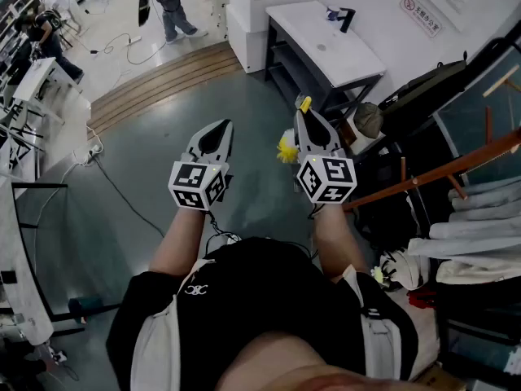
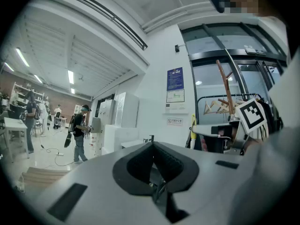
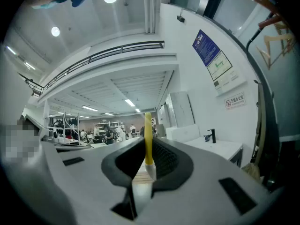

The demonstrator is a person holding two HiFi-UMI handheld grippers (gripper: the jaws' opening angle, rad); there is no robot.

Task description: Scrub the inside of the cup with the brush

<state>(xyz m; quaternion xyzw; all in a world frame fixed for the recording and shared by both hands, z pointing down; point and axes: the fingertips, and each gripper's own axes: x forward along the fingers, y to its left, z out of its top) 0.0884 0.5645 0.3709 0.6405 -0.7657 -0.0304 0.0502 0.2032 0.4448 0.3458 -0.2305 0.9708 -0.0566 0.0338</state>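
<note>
I see no cup in any view. My right gripper (image 1: pixel 307 114) is held level in front of me and is shut on a yellow brush (image 1: pixel 286 147). The brush's bristle end sticks out to the left of the jaws and its handle tip (image 1: pixel 305 103) shows past them. In the right gripper view the yellow handle (image 3: pixel 148 139) stands upright between the closed pads of the right gripper (image 3: pixel 149 149). My left gripper (image 1: pixel 221 127) is level beside it, shut with nothing in it. Its dark pads (image 2: pixel 140 165) meet, and the right gripper (image 2: pixel 220 131) shows at its right.
A white counter (image 1: pixel 326 51) with a black tap (image 1: pixel 342 16) stands ahead to the right. A wooden coat rack (image 1: pixel 456 165) with hung clothes fills the right side. A cable (image 1: pixel 114 187) runs over the grey floor at left. A person (image 1: pixel 171 2) stands far off.
</note>
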